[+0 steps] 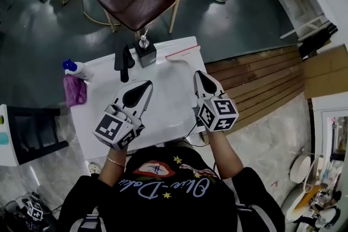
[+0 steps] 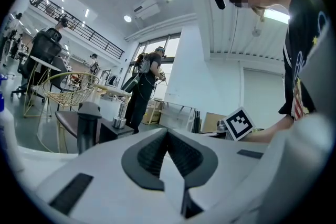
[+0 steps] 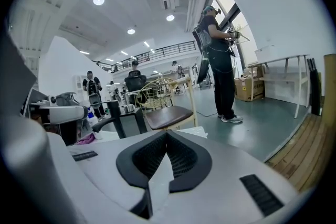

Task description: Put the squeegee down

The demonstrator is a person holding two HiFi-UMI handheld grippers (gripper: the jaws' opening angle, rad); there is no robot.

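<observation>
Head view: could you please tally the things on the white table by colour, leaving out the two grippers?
Black: 2, squeegee and metal-topped square block
Magenta: 1, crumpled cloth
Blue-capped white: 1, plastic bottle
Red-edged: 1, flat strip
Total: 5

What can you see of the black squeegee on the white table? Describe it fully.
The squeegee is black all over, looking like plastic or rubber, with a narrow stem and a wider end. It sits on the far left part of the white table, between a blue-capped spray bottle and a black block. In the left gripper view it seems to stand upright, wide end up. Nothing grips it.
</observation>
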